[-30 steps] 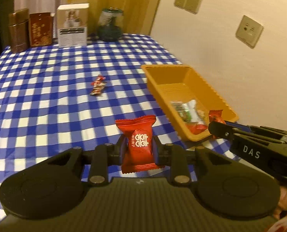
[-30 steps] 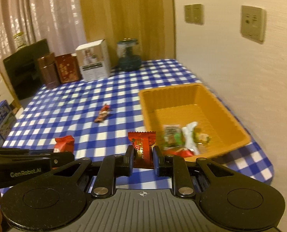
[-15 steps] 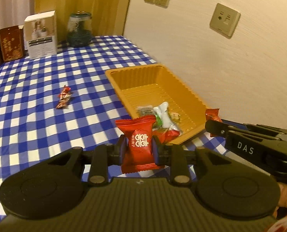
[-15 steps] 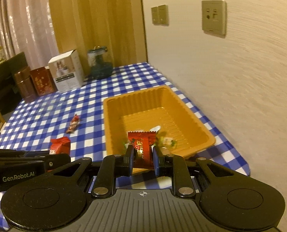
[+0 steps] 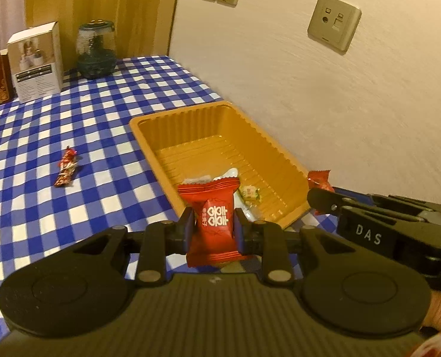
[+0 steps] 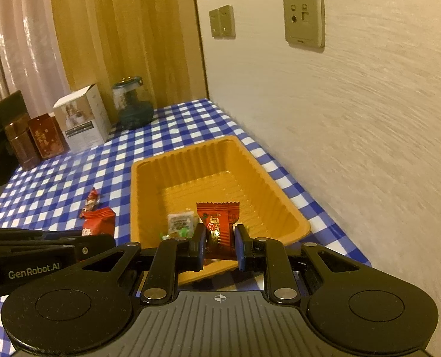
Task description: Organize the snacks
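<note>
My left gripper point(image 5: 214, 226) is shut on a red candy packet with white characters point(image 5: 213, 220), held over the near left corner of the orange tray point(image 5: 190, 125). In the right wrist view my right gripper point(image 6: 219, 244) is shut on a darker red candy packet point(image 6: 217, 220), above the tray's point(image 6: 190, 154) near end. Several wrapped snacks point(image 6: 178, 221) lie in the near end of the tray. The right gripper's arm with its candy point(image 5: 318, 178) shows at the right of the left wrist view. A twisted red candy point(image 5: 67, 166) lies loose on the checked cloth, left of the tray.
The blue-and-white checked table point(image 5: 56, 113) runs along a wall point(image 5: 339, 104) on the right. At its far end stand a white box point(image 5: 37, 59), a dark glass jar point(image 5: 97, 49) and dark red tins point(image 6: 42, 139). A wooden panel and curtains lie behind.
Both grippers carried their candies to the right across the table, from beside the tray to over its near end. Both grips stayed shut.
</note>
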Demonstrator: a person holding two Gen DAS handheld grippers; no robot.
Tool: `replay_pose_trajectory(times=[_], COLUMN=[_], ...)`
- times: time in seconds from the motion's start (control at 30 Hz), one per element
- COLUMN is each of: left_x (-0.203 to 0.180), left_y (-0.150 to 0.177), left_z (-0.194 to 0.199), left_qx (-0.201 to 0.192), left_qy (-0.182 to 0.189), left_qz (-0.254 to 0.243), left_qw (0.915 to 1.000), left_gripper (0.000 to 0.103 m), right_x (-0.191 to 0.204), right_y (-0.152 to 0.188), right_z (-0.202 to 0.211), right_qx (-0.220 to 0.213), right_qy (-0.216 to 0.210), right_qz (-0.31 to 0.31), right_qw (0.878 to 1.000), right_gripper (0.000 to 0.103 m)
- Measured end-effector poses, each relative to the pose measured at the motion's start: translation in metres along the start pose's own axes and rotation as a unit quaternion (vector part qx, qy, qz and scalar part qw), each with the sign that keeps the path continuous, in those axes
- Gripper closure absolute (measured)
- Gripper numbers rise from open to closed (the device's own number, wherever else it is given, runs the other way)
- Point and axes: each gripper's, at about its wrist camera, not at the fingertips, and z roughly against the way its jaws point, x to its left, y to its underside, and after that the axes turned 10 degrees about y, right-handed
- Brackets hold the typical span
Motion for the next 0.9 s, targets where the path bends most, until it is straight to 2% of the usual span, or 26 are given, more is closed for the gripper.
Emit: replay_pose_trajectory(times=[0.53, 0.9], left_x=[-0.006, -0.005], left_y=[-0.028, -0.039], left_z=[-0.05, -0.071], left_qx=[0.01, 0.011], left_qy=[0.011, 0.015], left_qz=[-0.005, -0.005], left_qw=[0.9999, 0.9998], left_gripper=[0.079, 0.079], right_x=[-0.013, -0.016], right_y=[-0.019, -0.028], right_z=[-0.039, -0.053], right_qx=[0.004, 0.005], right_qy=[0.006, 0.011], right_qz=[-0.006, -0.012], right_qw=[1.0, 1.0], right_gripper=[0.082, 0.082])
